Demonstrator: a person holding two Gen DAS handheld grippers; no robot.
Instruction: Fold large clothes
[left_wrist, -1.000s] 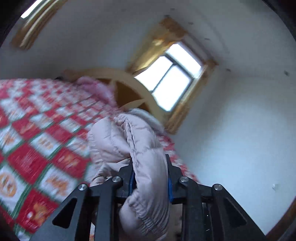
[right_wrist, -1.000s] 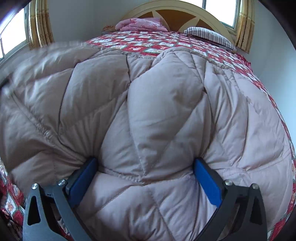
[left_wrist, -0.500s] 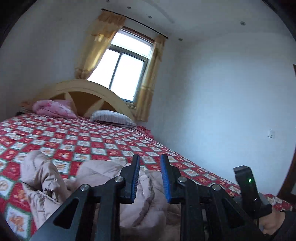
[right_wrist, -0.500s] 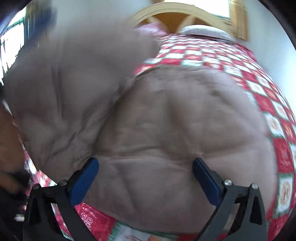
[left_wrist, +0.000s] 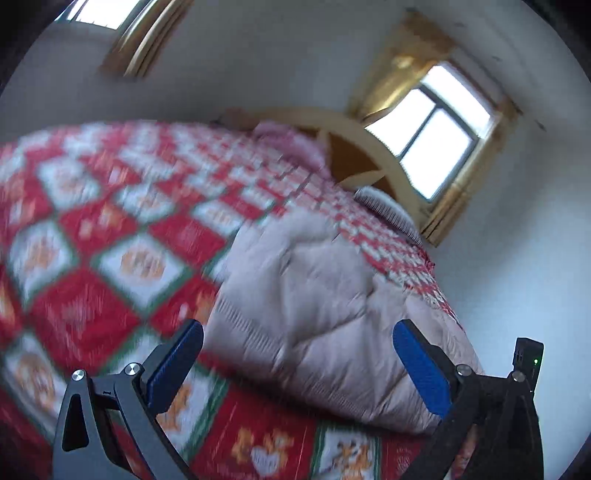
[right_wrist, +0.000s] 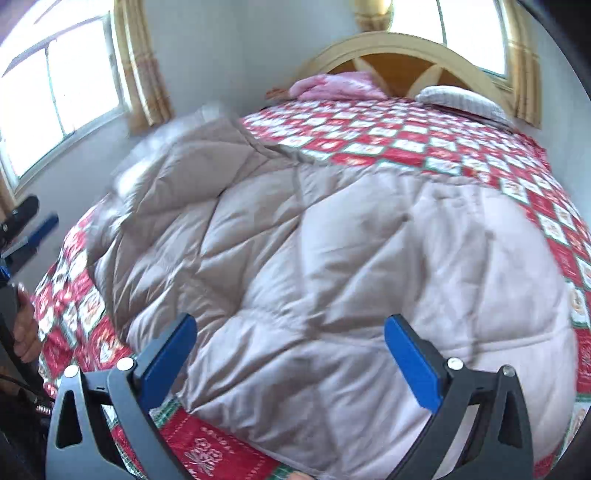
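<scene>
A pale pink-beige quilted down jacket (right_wrist: 332, 258) lies in a puffy heap on the red, white and green checked bedspread (right_wrist: 406, 136), near the foot of the bed. My right gripper (right_wrist: 290, 326) hovers open over its near edge, and neither pad touches the fabric. In the blurred left wrist view the jacket (left_wrist: 314, 295) lies ahead of my left gripper (left_wrist: 295, 334). Its jaws are opening and stand wide, with nothing pressed between them. The bedspread (left_wrist: 110, 240) fills the left of that view.
A curved wooden headboard (right_wrist: 406, 48) stands at the far end, with a pink bundle (right_wrist: 336, 85) and a striped pillow (right_wrist: 458, 99) before it. Windows with yellow curtains (right_wrist: 140, 66) line the walls. A person's hand (right_wrist: 26, 328) shows at the left edge.
My left gripper was shut on a fold of the jacket, then let go, swung away and spread its jaws wide. The lifted part came down onto the heap. My right gripper drew up and back.
</scene>
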